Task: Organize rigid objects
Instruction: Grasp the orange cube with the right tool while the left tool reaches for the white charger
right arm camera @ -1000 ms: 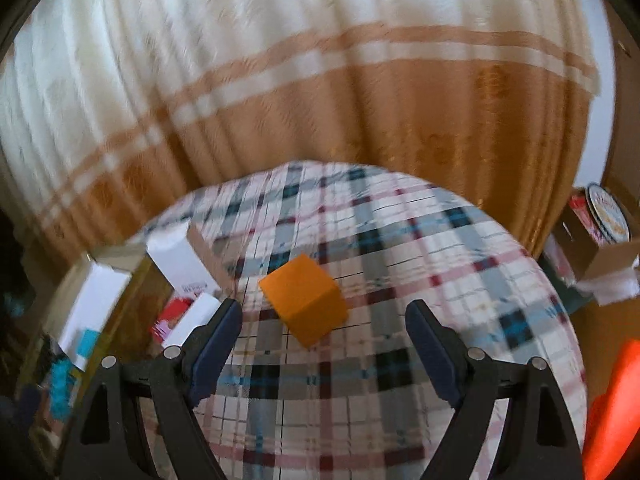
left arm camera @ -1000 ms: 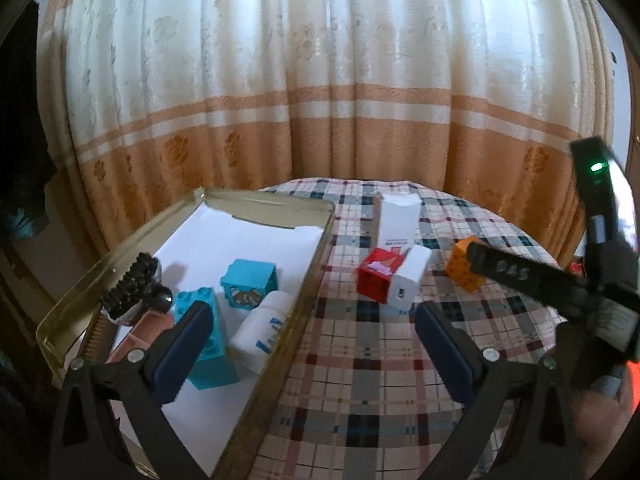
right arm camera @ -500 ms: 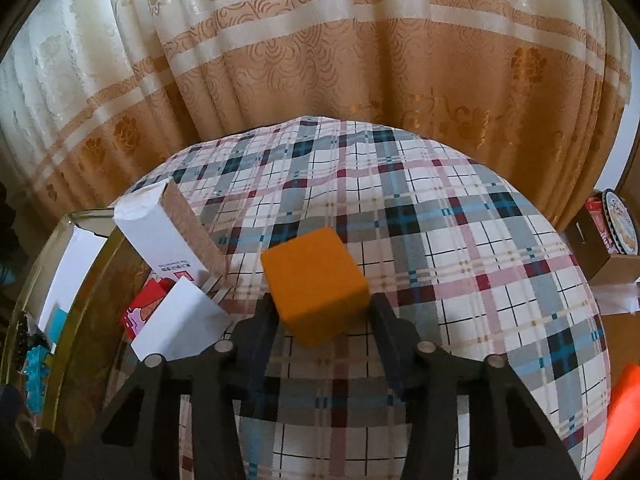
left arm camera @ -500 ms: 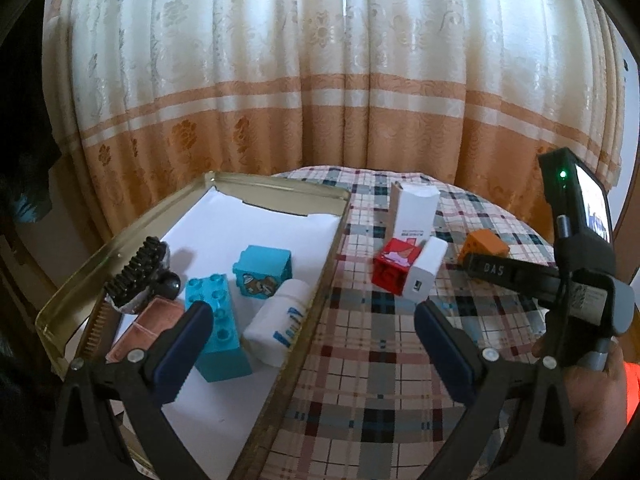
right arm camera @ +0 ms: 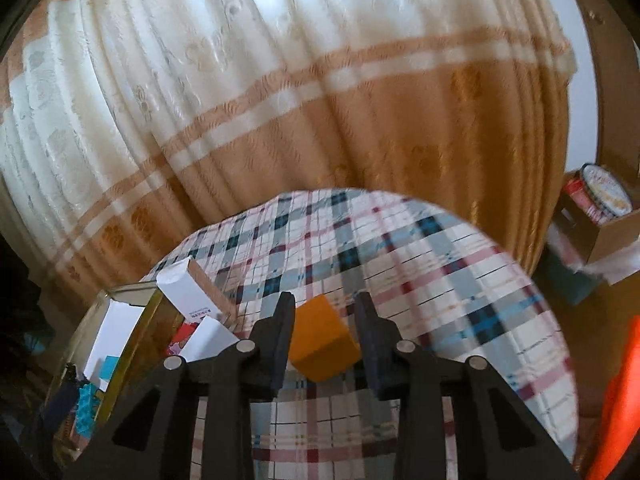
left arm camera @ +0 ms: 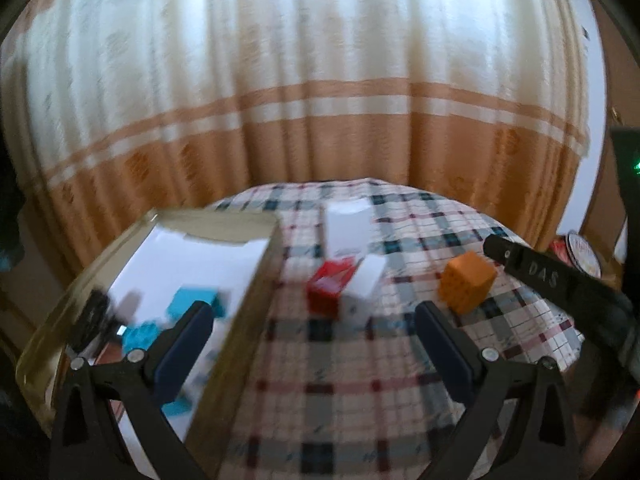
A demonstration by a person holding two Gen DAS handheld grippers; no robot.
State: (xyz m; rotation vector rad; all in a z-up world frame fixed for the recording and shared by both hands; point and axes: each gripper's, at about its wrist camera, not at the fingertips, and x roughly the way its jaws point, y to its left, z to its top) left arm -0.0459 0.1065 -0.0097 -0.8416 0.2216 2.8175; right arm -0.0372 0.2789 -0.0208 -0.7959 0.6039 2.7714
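From my left claw, hanging wide apart and empty, the tin tray sat just left, ready for toys. My right claw squeezed the orange block between its fingers, to carry it there.

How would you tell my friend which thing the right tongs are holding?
Find the round table with the plaid cloth, then look right of the gold tray to the small cluster of boxes. The right tongs are shut on the orange cube, which sits apart from the cluster. It is the only plain orange piece; the red box and white boxes are beside each other.
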